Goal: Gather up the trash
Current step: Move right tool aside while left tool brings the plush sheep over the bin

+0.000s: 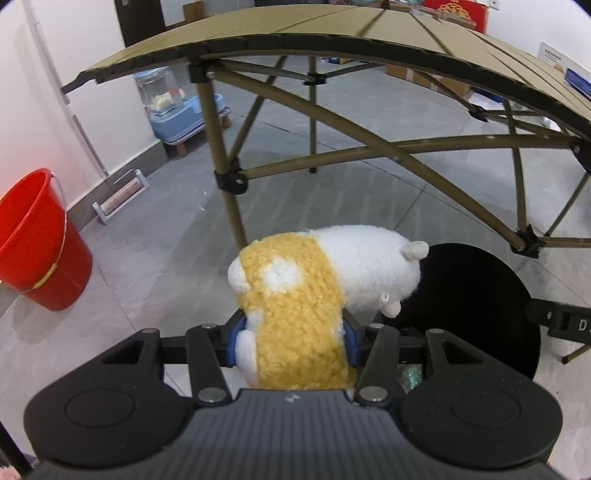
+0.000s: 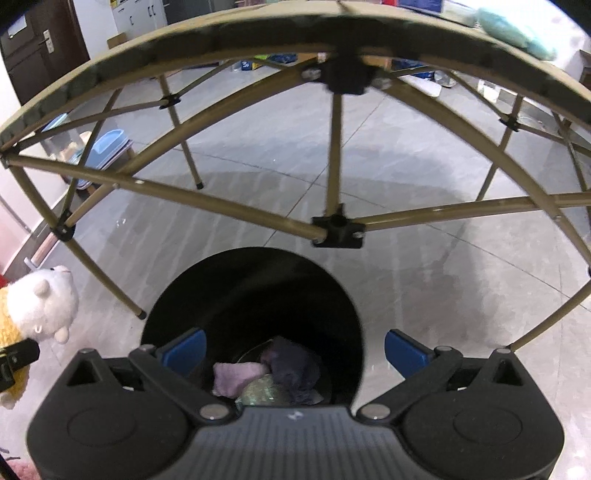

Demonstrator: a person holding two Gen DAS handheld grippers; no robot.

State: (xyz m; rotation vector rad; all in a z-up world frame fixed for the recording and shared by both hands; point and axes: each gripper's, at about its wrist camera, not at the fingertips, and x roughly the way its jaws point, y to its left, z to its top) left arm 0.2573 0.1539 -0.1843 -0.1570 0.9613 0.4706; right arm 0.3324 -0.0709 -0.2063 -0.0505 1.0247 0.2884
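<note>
Left gripper jaws pinching plush toy beside black bin; right gripper jaws spread wide over bin mouth, nothing between. Floor around bin open.

the black bin stands open-topped on the floor, its mouth clear from above beneath the right hand-held gripper, whose jaws stand wide with nothing between them. soft items lie at its bottom. just behind the bin, the surface's tan legs and cross braces bar the way forward. left of the bin, the plush toy in the left hand-held gripper fills that side. the red bucket stands well apart by the wall, with bare floor between.
</note>
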